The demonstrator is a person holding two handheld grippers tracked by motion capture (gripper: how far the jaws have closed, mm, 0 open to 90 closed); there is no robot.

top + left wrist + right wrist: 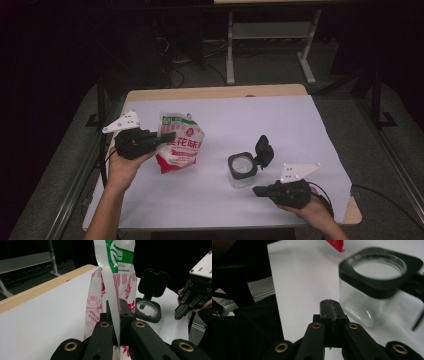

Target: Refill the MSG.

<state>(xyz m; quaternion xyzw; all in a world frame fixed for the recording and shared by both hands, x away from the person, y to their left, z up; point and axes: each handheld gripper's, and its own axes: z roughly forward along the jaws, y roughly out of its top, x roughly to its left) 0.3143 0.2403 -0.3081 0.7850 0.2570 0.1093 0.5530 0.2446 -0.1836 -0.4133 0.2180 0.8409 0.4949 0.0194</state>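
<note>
The left claw (167, 136) was clenched on the white plastic bag with red and green print (179, 145), holding it upright at the left side of the white table (280, 125). The clear glass jar with a black flip lid (243, 169) stood open to the right of the bag. The right claw (256, 190) was clenched on nothing, just near of the jar and closer to it.

On the table (280, 115), the white sheet lies bare from twelve round to three o'clock. At centre the jar (241, 171) with its raised lid (264, 150) blocks the way; the bag (179, 142) stands at nine, an open lane between them.
</note>
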